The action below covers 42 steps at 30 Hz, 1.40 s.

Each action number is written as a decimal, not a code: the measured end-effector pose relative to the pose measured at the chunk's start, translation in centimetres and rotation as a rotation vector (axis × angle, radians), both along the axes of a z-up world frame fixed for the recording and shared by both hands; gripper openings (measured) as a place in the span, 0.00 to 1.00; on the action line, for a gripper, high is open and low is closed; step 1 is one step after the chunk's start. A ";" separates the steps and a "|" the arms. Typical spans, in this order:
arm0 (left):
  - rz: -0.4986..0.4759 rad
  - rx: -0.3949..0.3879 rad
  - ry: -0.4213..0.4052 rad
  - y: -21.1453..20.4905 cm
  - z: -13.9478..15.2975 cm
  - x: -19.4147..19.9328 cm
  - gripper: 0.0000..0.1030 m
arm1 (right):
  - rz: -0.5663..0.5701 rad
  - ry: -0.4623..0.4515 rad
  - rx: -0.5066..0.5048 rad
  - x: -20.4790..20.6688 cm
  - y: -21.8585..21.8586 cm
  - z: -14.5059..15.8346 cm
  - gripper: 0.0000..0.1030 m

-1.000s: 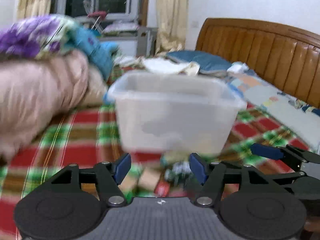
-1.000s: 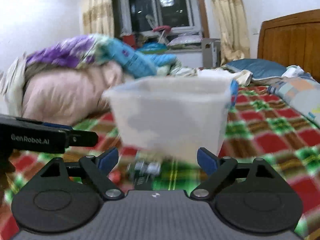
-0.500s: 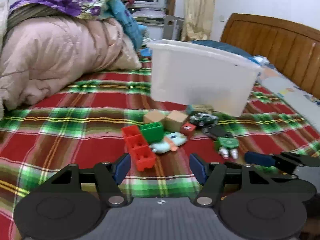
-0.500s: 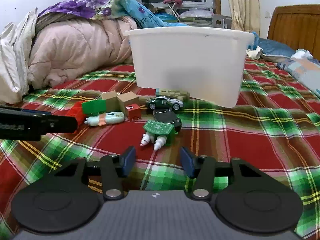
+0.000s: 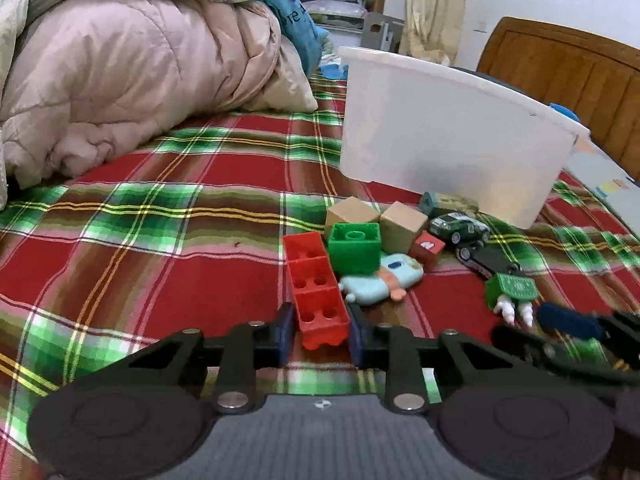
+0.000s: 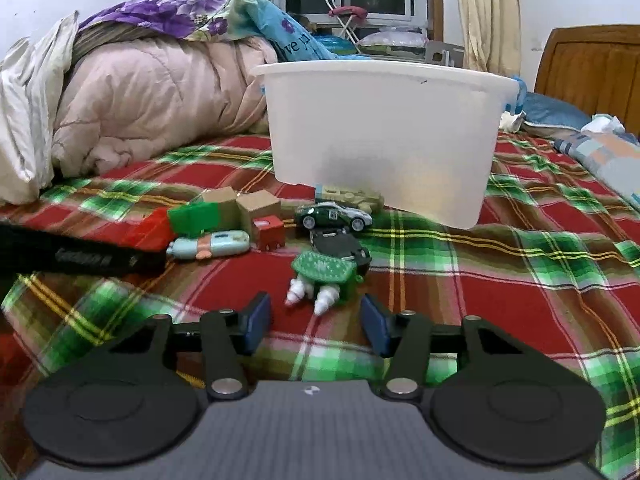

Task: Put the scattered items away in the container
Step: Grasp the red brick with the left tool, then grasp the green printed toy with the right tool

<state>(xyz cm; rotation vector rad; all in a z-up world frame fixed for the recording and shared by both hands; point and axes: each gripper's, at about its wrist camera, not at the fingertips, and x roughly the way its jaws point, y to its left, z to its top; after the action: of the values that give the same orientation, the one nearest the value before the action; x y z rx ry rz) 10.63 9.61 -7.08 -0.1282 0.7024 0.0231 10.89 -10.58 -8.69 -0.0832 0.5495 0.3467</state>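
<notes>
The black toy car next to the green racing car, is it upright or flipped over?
Flipped over. In the right wrist view the black toy car shows its flat underside and wheels facing up, while the green racing car beside it sits on its wheels.

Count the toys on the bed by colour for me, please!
Red: 2, long brick, small cube
Green: 3, brick, car, drill toy
Tan: 3, blocks, tank
Light blue: 1
Black: 1 car
Total: 10

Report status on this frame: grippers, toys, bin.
Left gripper shut on red brick. Right gripper open, short of green toy. White bin upright behind pile, toys still on blanket. Nothing blocking.
</notes>
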 end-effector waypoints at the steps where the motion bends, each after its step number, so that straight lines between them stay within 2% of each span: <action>1: -0.014 0.001 0.001 0.0 0.0 -0.3 0.30 | -0.010 -0.001 0.006 0.3 0.2 0.0 0.54; 4: -0.038 -0.004 -0.002 0.0 0.2 -0.8 0.30 | -0.032 0.011 0.010 1.2 0.9 0.0 0.53; 6: -0.044 -0.015 0.000 0.0 0.2 -1.1 0.30 | 0.012 0.020 0.012 1.1 1.4 -0.1 0.48; 10: -0.071 -0.034 -0.002 -0.5 0.3 -1.6 0.30 | 0.083 -0.010 -0.064 -0.9 2.6 -0.2 0.39; 12: -0.087 -0.039 -0.005 -0.8 0.4 -2.1 0.30 | 0.102 -0.011 -0.067 -1.9 2.7 -0.1 0.39; 13: -0.093 -0.040 -0.006 -1.0 0.5 -2.3 0.30 | 0.092 -0.018 -0.080 -2.1 2.8 0.0 0.39; 17: -0.109 -0.047 -0.003 -1.3 0.6 -2.9 0.30 | 0.043 -0.068 -0.132 -1.9 3.0 0.4 0.62; 20: -0.122 -0.031 0.004 -1.4 0.5 -3.2 0.30 | 0.076 -0.060 -0.117 -0.7 2.4 0.5 0.67; 22: -0.124 -0.033 0.009 -1.3 0.4 -3.3 0.30 | 0.159 -0.061 -0.079 0.3 1.6 0.6 0.66; 25: -0.122 -0.040 0.015 -1.2 0.4 -3.4 0.30 | 0.281 -0.011 -0.052 2.2 1.0 0.7 0.58; 28: -0.120 -0.038 0.019 -1.3 0.4 -3.4 0.30 | 0.347 0.034 -0.039 3.9 0.6 0.4 0.57; 29: -0.118 -0.039 0.020 -1.3 0.5 -3.4 0.30 | 0.351 0.056 -0.045 4.3 0.4 0.3 0.51; 32: -0.117 -0.039 0.021 -1.3 0.5 -3.4 0.30 | 0.325 0.075 -0.032 3.2 -0.1 0.3 0.50; 34: -0.115 -0.039 0.020 -1.4 0.5 -3.5 0.30 | 0.295 0.049 -0.068 1.4 0.1 0.3 0.50; 37: -0.114 -0.045 0.020 -1.7 0.5 -3.6 0.30 | 0.162 0.019 -0.113 -1.0 0.6 0.3 0.51; 39: -0.119 -0.049 0.017 -2.0 0.6 -3.7 0.30 | 0.077 0.023 -0.099 -2.2 0.8 0.4 0.51; 42: -0.139 -0.027 0.002 -2.7 1.1 -4.2 0.27 | 0.046 -0.006 -0.085 -3.8 1.4 0.7 0.50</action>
<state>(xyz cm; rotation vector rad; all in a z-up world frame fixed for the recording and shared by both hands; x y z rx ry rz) 6.42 6.87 -6.00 -0.1046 0.7122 -0.1198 7.13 -9.16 -8.01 -0.1790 0.5568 0.3680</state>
